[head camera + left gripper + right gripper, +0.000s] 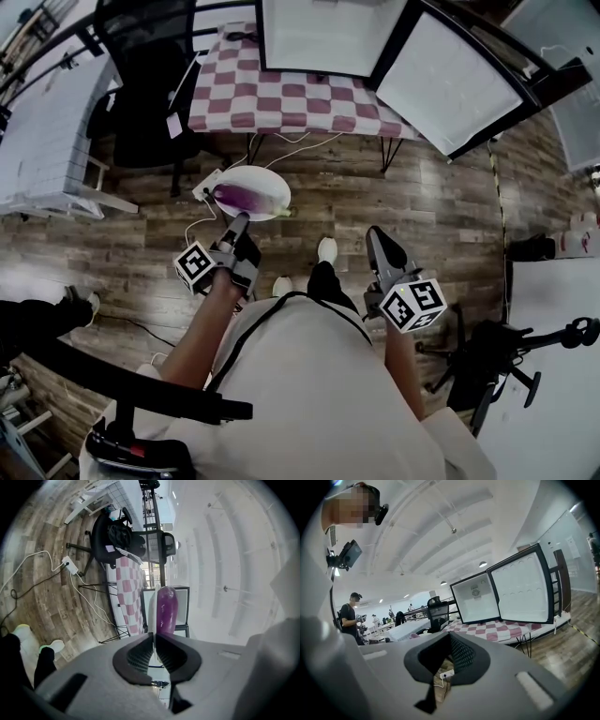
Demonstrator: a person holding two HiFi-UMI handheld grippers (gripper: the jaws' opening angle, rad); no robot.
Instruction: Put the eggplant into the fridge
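Observation:
A purple eggplant (236, 198) (166, 607) lies on a white plate (267, 181) held out over the wooden floor. My left gripper (240, 220) (153, 638) is shut on the plate's near rim, whose thin white edge shows between the pads. Beyond it, a small white fridge (326, 36) (475, 598) stands on a table with a pink checked cloth (267, 98), its door (452, 82) (521, 588) swung wide open. My right gripper (375, 236) (449, 638) hangs lower right, jaws together and empty, pointing toward the fridge.
A black office chair (142, 89) stands left of the checked table, and a white table (45, 127) further left. A power strip (206, 184) and cables lie on the floor under the plate. A black stand (511, 352) is at right. A person (349, 617) stands far off.

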